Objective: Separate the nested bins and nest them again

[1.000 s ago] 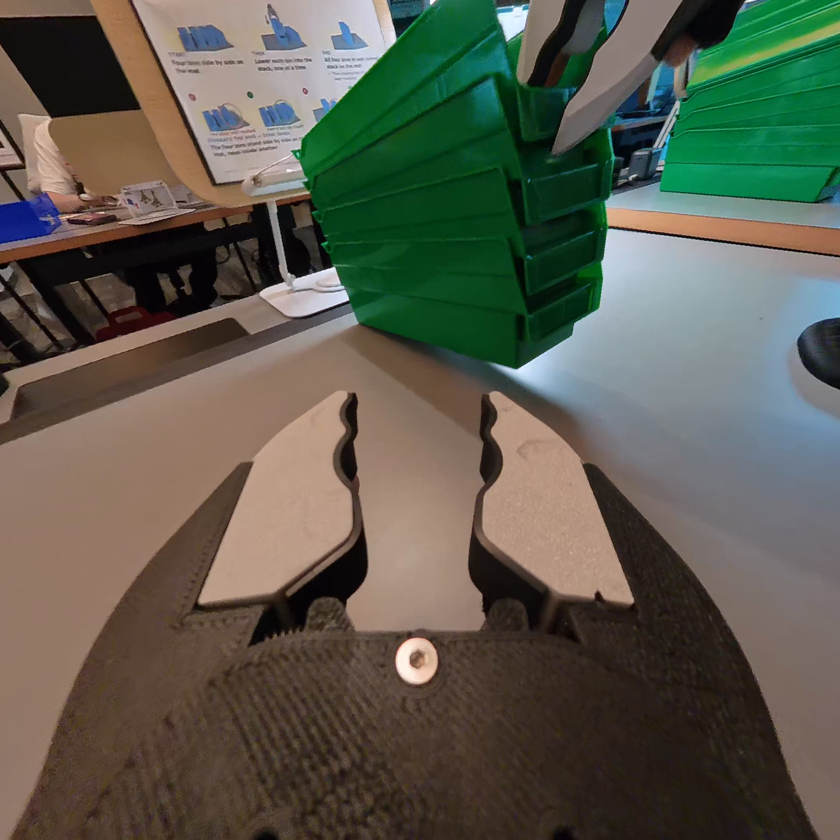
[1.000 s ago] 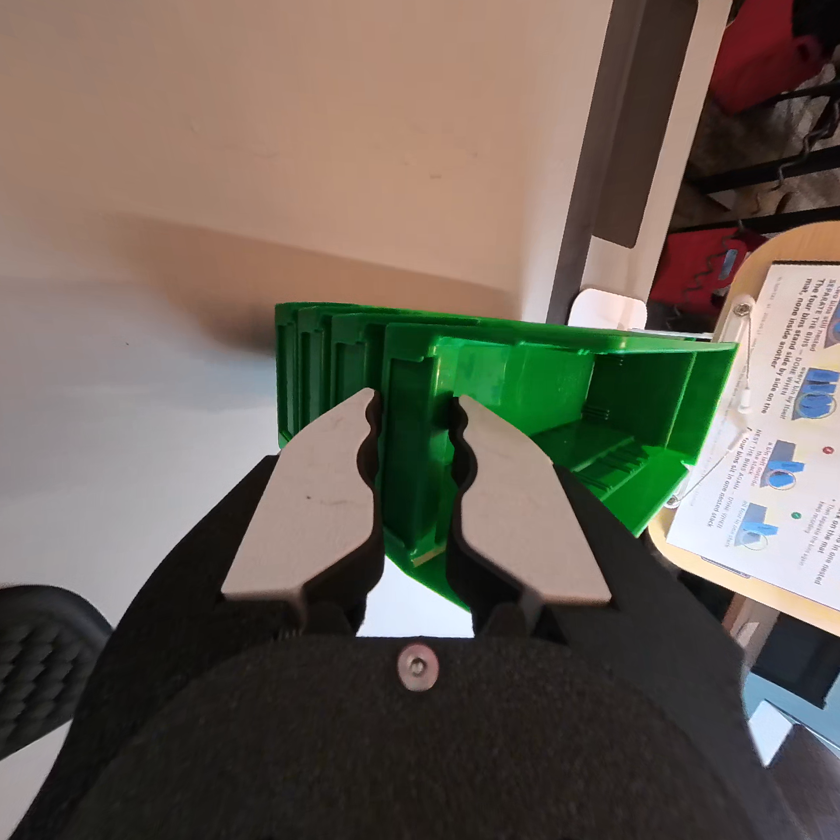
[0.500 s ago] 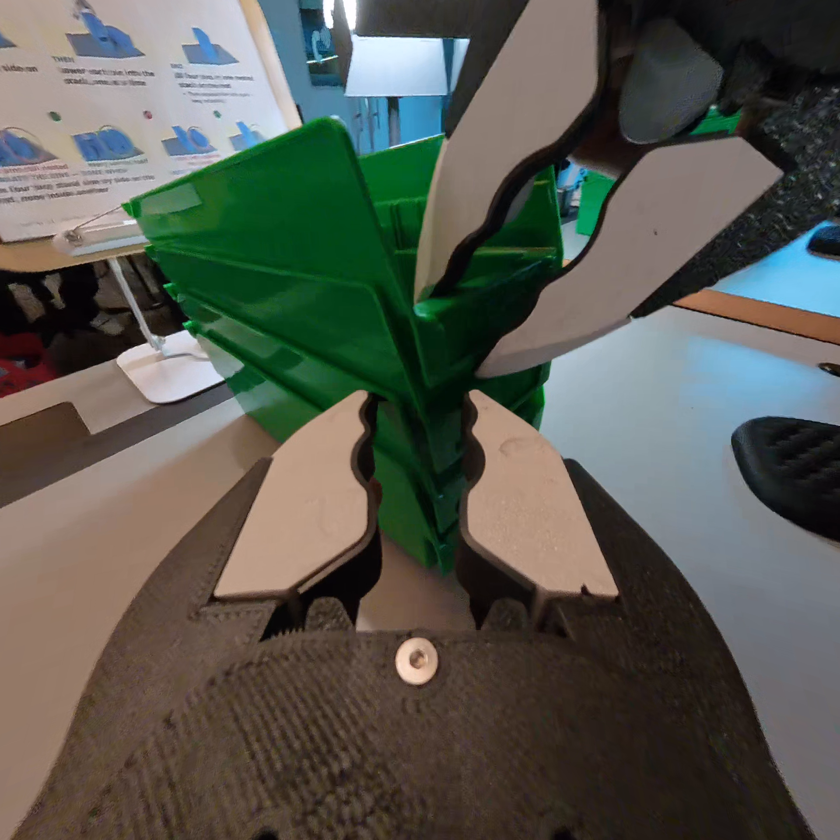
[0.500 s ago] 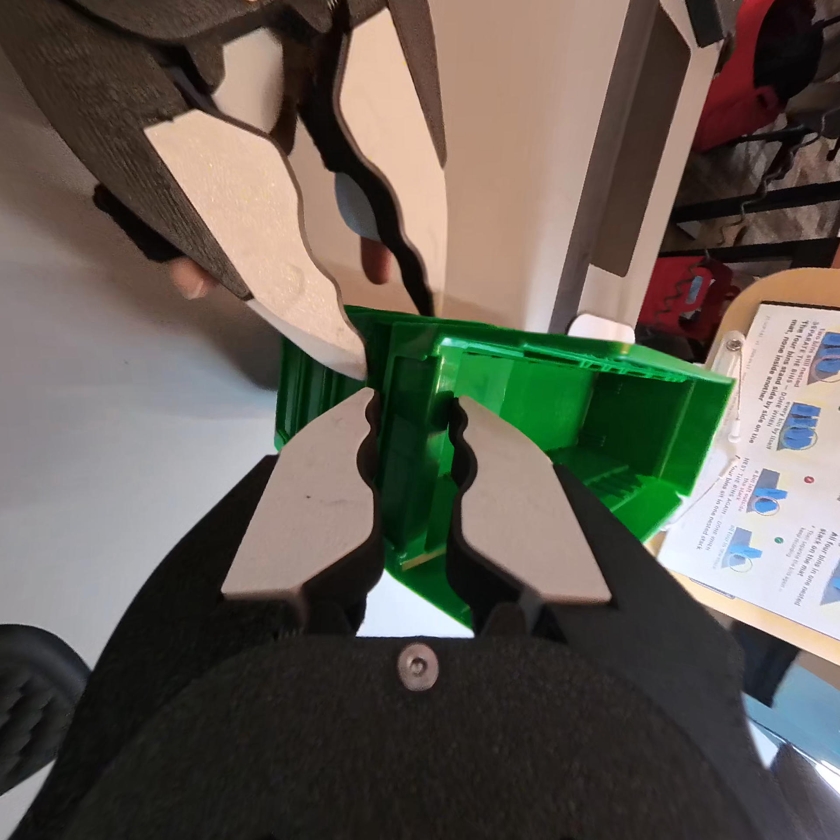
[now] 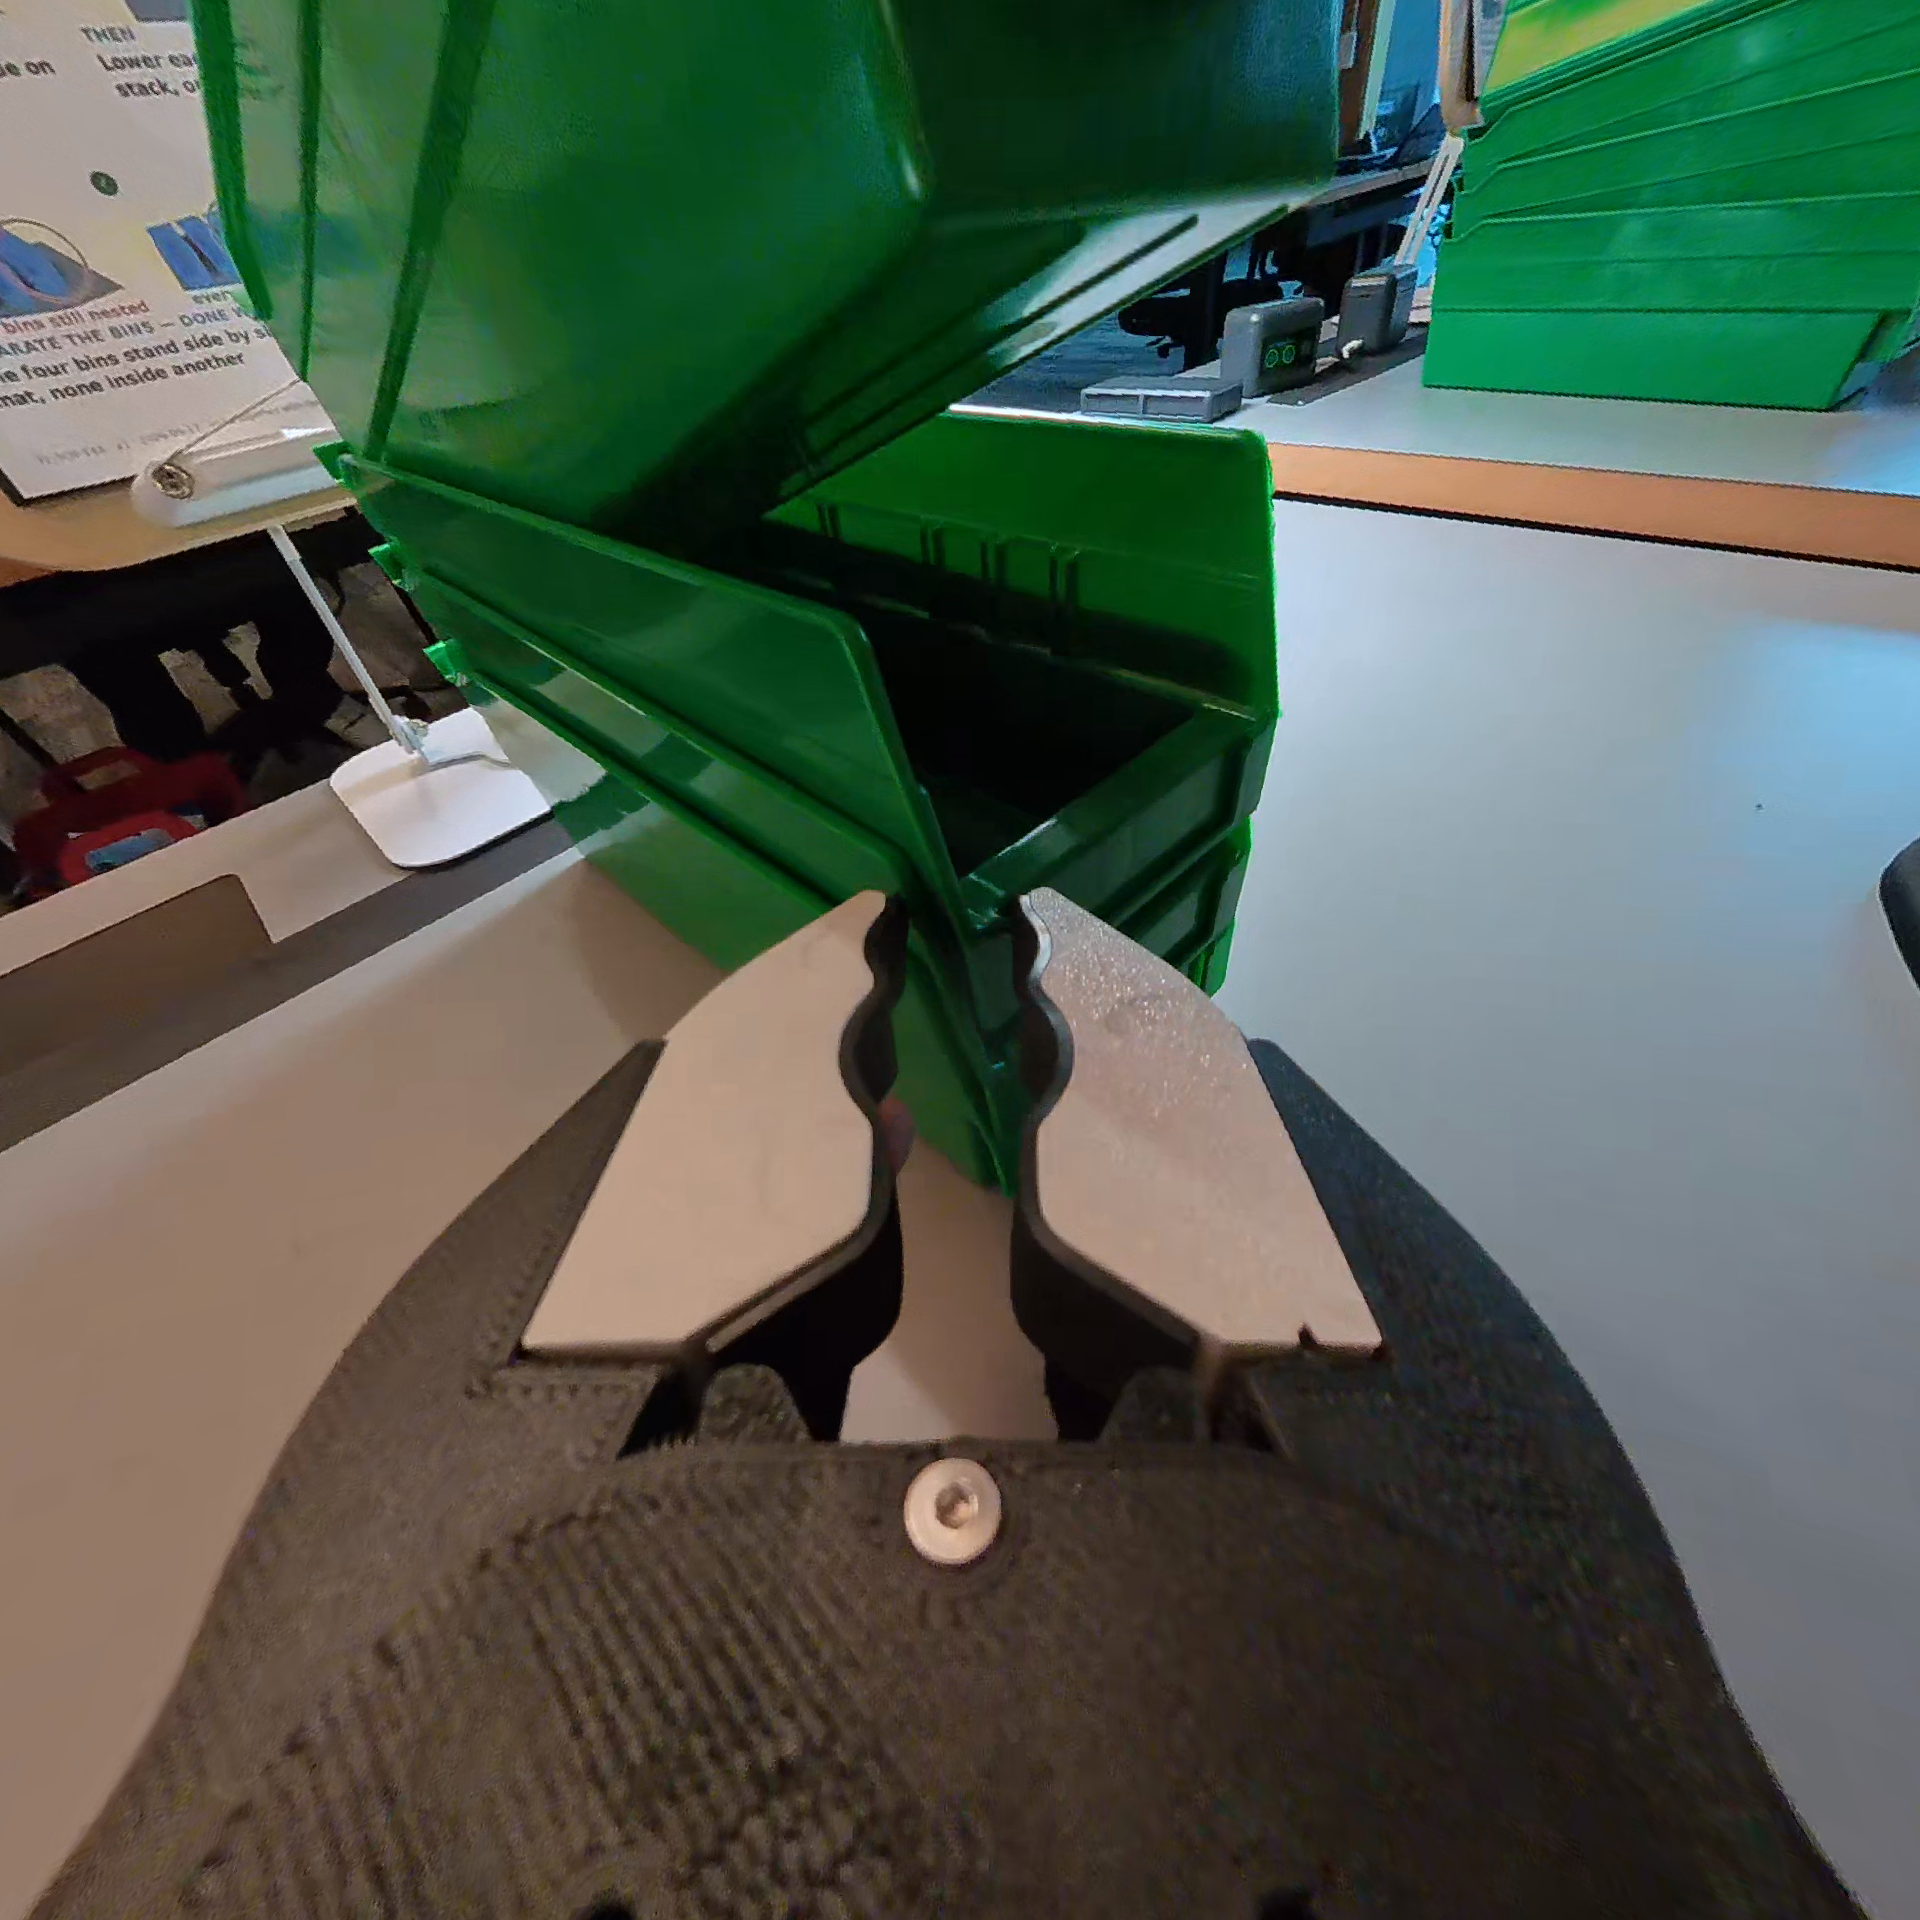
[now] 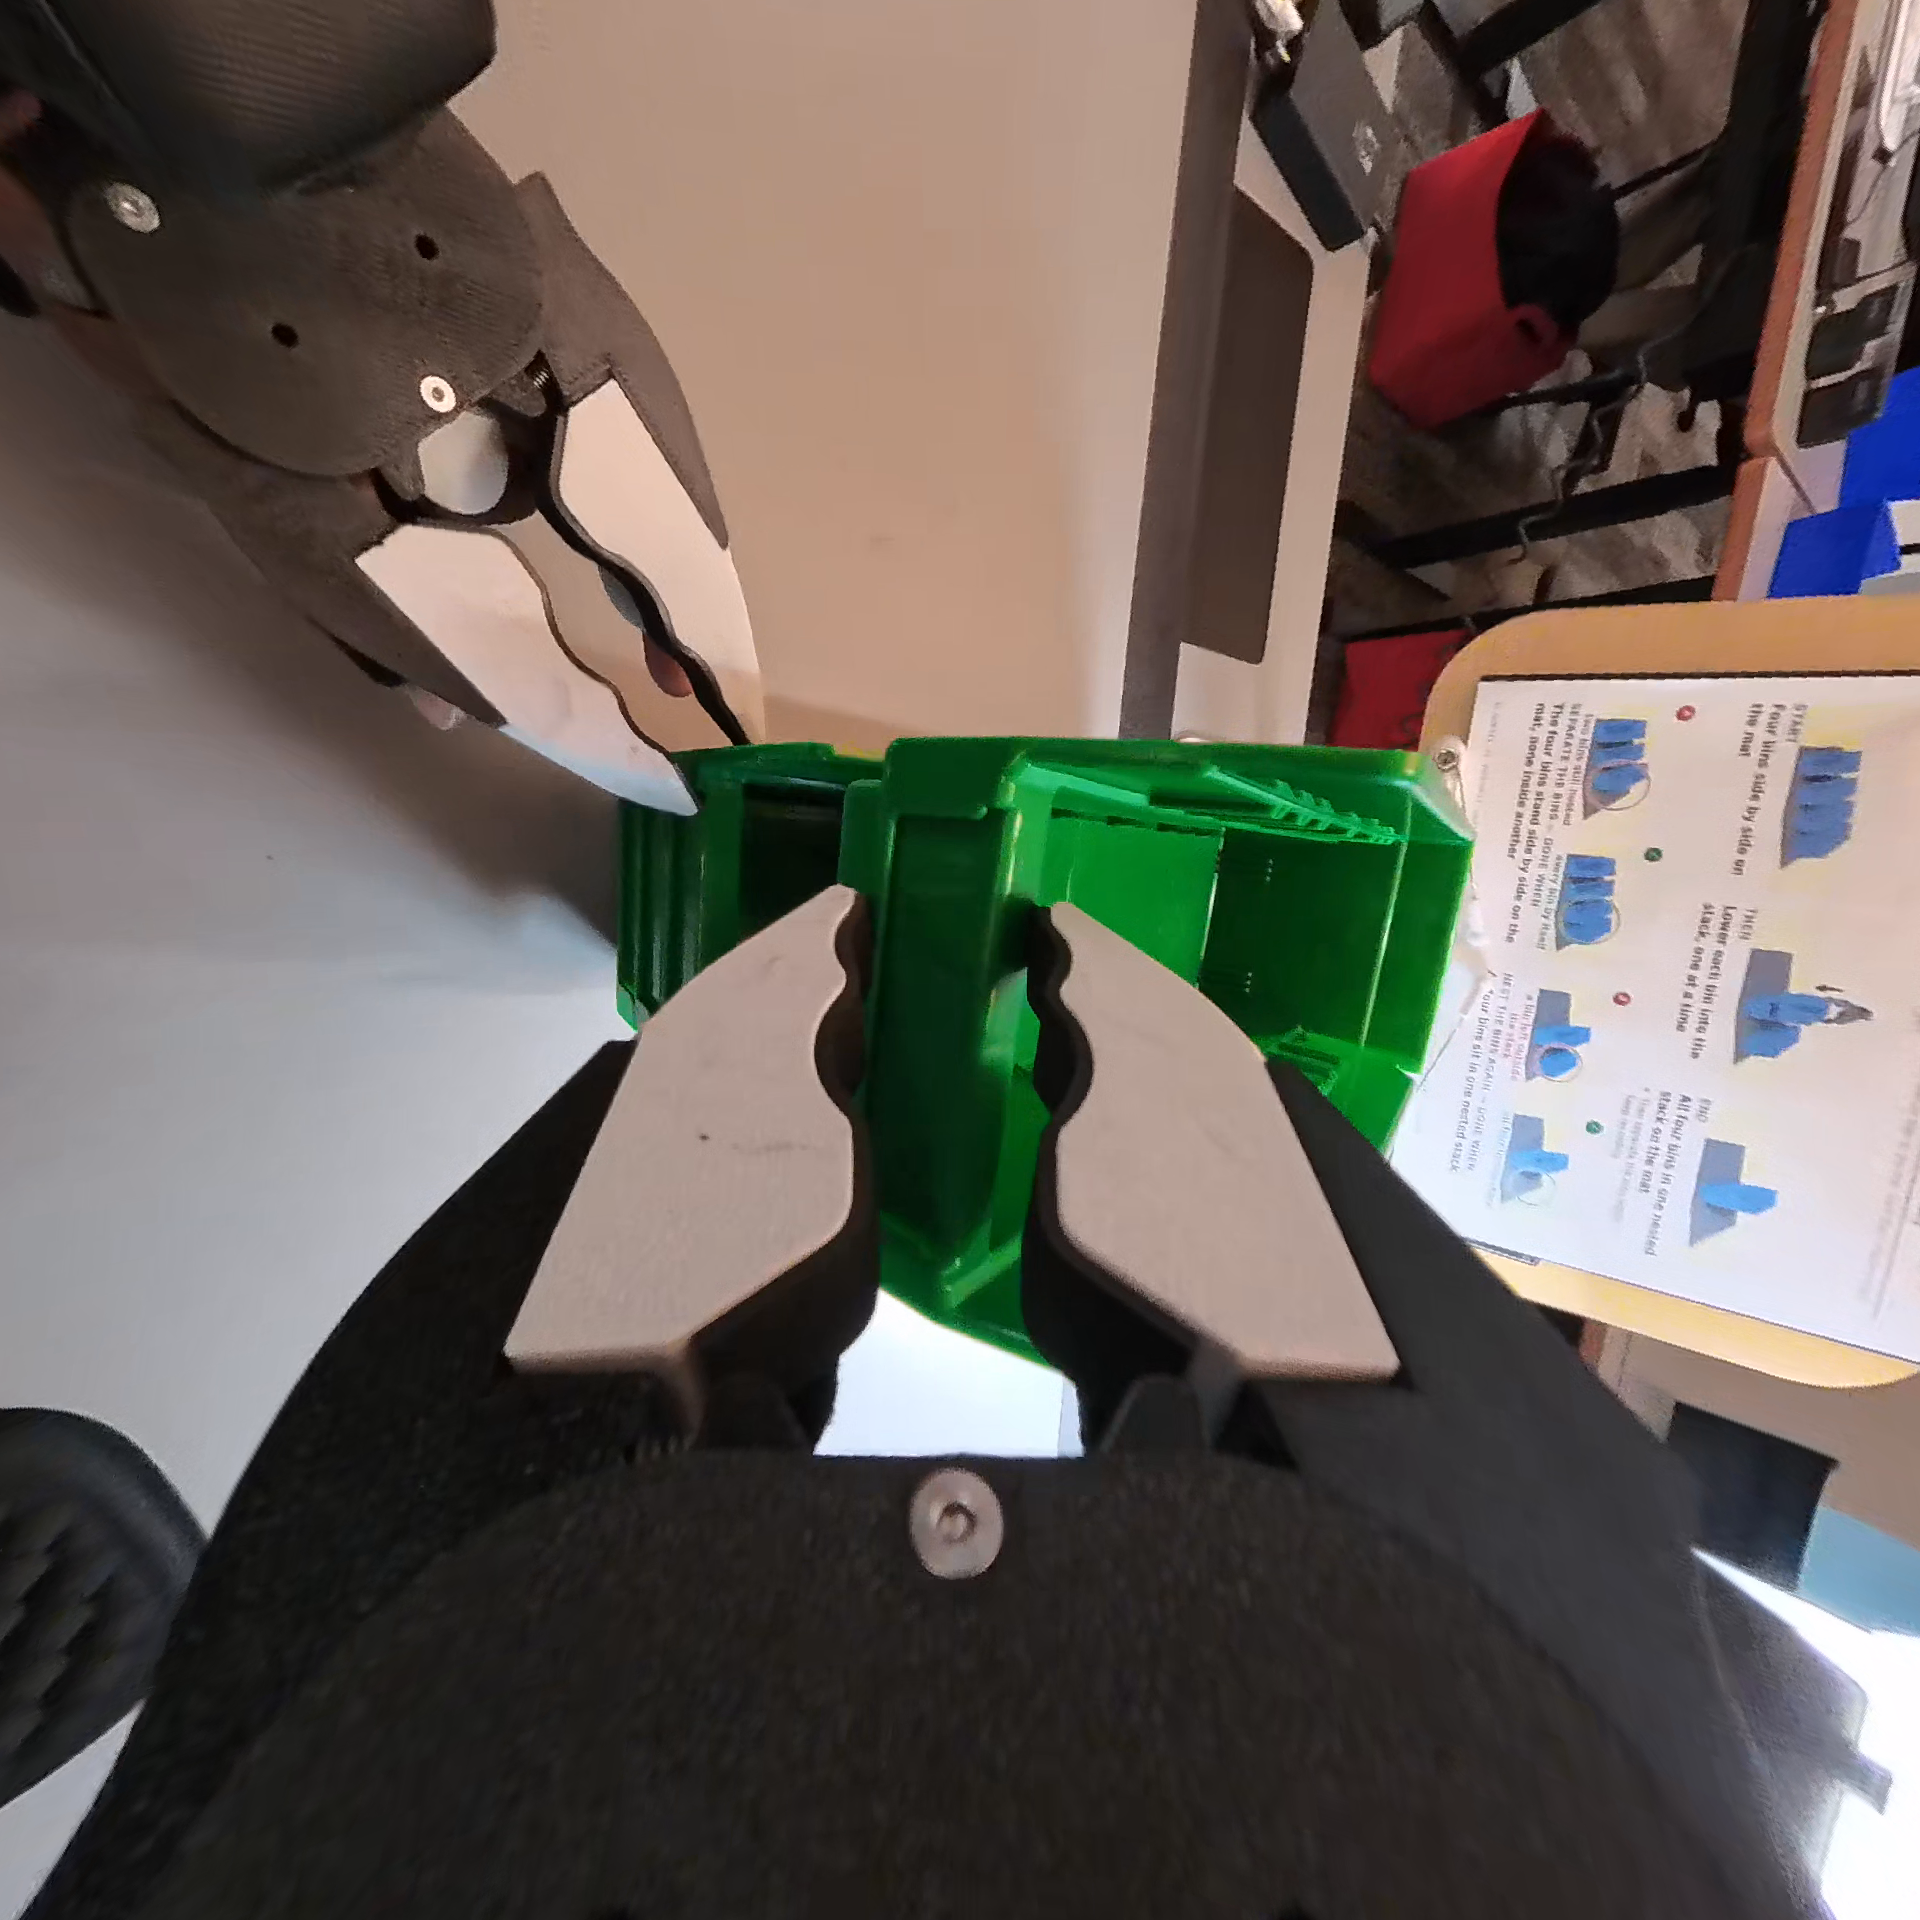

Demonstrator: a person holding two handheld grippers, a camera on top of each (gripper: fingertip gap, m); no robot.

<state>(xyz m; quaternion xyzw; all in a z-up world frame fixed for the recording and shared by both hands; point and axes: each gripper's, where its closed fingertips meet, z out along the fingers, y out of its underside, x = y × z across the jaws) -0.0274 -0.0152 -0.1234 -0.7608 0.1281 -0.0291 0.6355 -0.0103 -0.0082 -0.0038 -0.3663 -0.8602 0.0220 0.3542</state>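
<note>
Two tools, right tool (image 6: 945,935) clamping lifted green bin (image 6: 935,1039), left tool (image 5: 951,925) pinching stack (image 5: 810,727) corner, grey table (image 5: 1558,935), sheet stand (image 5: 436,800).

instruction sheet (image 6: 1662,997) | white, printed text and blue bin pictures | on clip stand (image 5: 416,790) behind bins

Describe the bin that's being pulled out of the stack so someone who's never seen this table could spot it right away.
Start at the grey table, where a stack of nested green bins stands near the far edge. The top bin is the one tilted up out of that stack. Unlike the others, it is lifted at one end and pinched by the right tongs, while the left tongs clamp the stack's corner.
</note>
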